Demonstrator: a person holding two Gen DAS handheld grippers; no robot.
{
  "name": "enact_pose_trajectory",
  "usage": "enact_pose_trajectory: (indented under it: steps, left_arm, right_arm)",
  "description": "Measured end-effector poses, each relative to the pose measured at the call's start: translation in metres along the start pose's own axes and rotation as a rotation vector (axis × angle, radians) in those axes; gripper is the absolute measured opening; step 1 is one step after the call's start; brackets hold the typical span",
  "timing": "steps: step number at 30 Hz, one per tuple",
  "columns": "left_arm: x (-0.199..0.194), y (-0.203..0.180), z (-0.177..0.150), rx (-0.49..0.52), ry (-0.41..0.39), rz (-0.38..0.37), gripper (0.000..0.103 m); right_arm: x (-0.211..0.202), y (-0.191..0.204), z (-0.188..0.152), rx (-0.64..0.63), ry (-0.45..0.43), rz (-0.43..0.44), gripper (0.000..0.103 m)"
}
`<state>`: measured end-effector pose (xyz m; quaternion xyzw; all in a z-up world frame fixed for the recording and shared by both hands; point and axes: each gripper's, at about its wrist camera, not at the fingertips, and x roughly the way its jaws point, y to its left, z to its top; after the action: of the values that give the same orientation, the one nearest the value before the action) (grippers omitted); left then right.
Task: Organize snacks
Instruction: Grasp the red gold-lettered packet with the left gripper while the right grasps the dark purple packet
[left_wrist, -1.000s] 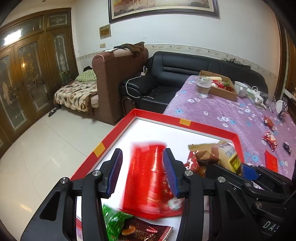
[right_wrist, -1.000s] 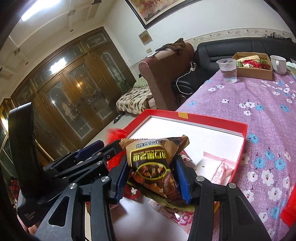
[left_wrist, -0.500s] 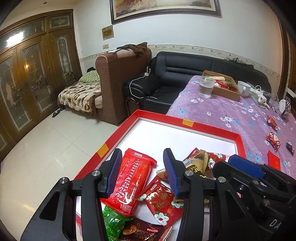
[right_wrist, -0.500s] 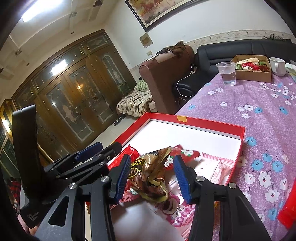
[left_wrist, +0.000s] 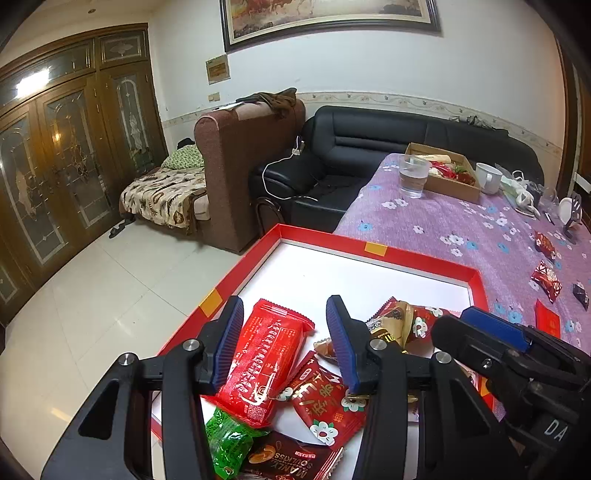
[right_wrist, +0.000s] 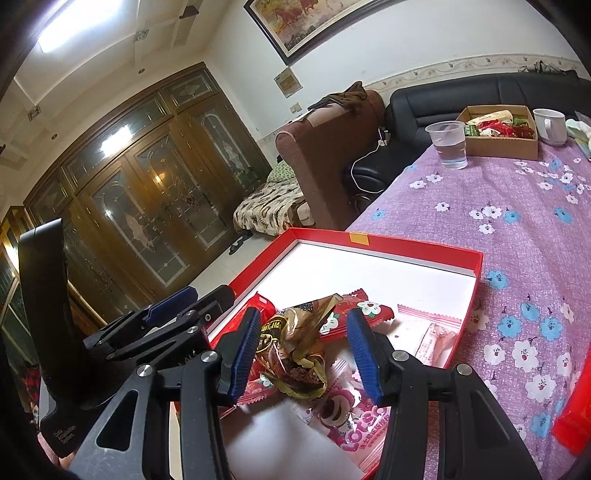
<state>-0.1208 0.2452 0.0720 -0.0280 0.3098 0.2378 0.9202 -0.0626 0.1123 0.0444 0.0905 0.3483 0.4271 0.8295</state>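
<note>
With both the left tool (left_wrist: 284, 339) and right tool (right_wrist: 302, 350) spread and empty over the red box (left_wrist: 417, 254), each should lift straight clear before fetching the loose red packets (left_wrist: 546, 278) from the surface (left_wrist: 443, 221).

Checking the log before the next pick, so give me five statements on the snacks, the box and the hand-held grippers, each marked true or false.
1. The left hand-held gripper is open, holding nothing. True.
2. The long red packet lies on the purple tablecloth outside the box. False: it lies inside the red box.
3. The right hand-held gripper is clamped on the brown-gold packet. False: its jaws are spread and the packet rests in the box.
4. A plastic cup with water stands beside the cardboard box. True.
5. Every snack is already in the red box. False: small red packets lie on the tablecloth.
</note>
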Motion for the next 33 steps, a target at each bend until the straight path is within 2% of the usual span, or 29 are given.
enact_pose_trajectory:
  steps: [13, 18, 21, 23, 26, 30, 33]
  left_arm:
    - [-0.012, -0.003, 0.001, 0.009, -0.023, 0.017, 0.057]
    - [-0.021, -0.013, 0.003, 0.037, -0.034, -0.024, 0.065]
    - [-0.028, -0.025, 0.003, 0.07, -0.045, -0.057, 0.066]
    - [-0.033, -0.038, 0.003, 0.104, -0.051, -0.088, 0.066]
    - [-0.039, -0.062, 0.003, 0.167, -0.057, -0.129, 0.074]
    - [-0.047, -0.106, 0.004, 0.253, -0.048, -0.227, 0.075]
    - [-0.049, -0.143, 0.003, 0.318, -0.016, -0.31, 0.075]
  right_arm:
    - [-0.007, -0.01, 0.003, 0.031, -0.022, -0.001, 0.05]
    - [-0.02, -0.019, 0.008, 0.055, -0.044, -0.006, 0.053]
    - [-0.047, -0.038, 0.018, 0.081, -0.1, -0.034, 0.053]
    - [-0.072, -0.056, 0.025, 0.097, -0.151, -0.077, 0.058]
    - [-0.119, -0.096, 0.034, 0.14, -0.228, -0.18, 0.063]
    - [-0.171, -0.147, 0.039, 0.19, -0.273, -0.31, 0.065]
    - [-0.206, -0.185, 0.041, 0.206, -0.28, -0.439, 0.07]
